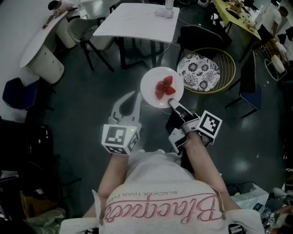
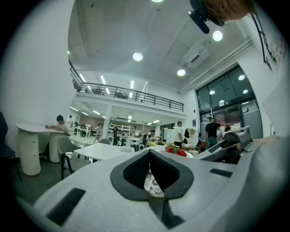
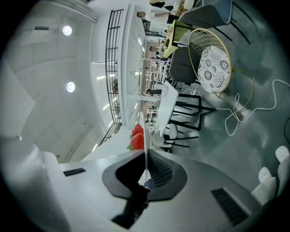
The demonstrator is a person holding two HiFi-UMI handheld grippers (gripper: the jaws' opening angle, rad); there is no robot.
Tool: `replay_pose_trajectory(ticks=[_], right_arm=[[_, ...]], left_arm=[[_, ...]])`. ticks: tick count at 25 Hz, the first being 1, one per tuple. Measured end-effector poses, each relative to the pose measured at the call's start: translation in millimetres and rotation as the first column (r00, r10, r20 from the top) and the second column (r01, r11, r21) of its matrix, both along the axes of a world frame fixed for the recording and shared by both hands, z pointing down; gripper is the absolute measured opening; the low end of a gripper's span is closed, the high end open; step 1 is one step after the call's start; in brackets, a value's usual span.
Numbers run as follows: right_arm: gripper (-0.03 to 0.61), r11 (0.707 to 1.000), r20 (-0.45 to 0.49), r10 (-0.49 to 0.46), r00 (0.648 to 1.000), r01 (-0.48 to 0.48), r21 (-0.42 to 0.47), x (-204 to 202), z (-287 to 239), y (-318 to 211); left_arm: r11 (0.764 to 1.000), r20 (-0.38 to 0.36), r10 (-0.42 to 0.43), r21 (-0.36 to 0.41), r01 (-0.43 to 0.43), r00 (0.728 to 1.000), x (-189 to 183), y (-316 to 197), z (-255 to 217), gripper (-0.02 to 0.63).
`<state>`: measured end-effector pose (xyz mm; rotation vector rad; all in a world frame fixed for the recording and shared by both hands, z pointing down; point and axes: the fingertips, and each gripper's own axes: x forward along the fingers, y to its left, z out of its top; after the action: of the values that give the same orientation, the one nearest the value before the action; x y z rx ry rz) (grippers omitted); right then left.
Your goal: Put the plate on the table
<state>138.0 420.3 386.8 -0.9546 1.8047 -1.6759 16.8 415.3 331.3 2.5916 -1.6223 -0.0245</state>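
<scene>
A white plate [image 1: 155,80] with strawberries [image 1: 165,87] is held in the air above the dark floor, short of the white table [image 1: 137,20]. My right gripper [image 1: 174,105] is shut on the plate's near rim. In the right gripper view the plate [image 3: 142,129] runs edge-on between the closed jaws, with the strawberries [image 3: 137,138] on its left face. My left gripper [image 1: 132,97] hangs just left of the plate, shut and empty. In the left gripper view the plate [image 2: 192,154] and strawberries [image 2: 176,151] show beyond the closed jaws, with the table [image 2: 108,150] further off.
A gold wire chair [image 1: 227,68] with a black-and-white patterned cushion [image 1: 199,71] stands right of the plate. Dark chairs [image 1: 197,39] surround the table. A small object [image 1: 164,13] lies on the tabletop's far right. A round white table [image 1: 43,36] stands far left.
</scene>
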Motion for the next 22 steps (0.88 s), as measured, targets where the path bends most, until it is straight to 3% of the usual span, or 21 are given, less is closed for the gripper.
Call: replay_pose_trajectory(ticks=[14,22], right_arm=[[0.012,0.998,-0.017,-0.060,0.998,0.059,-0.032,1.3,21.9,-4.1],[0.012,0.996,0.018,-0.074,0.997,0.075,-0.050,13.8,16.2,-25.2]], left_arm=[[0.998,0.004,-0.056,-0.011,0.056,0.998,0.9,4.0,14.4,0.003],[0.997,0.004,-0.078,-0.007,0.078,0.997,10.1,-15.0,6.0,0.003]])
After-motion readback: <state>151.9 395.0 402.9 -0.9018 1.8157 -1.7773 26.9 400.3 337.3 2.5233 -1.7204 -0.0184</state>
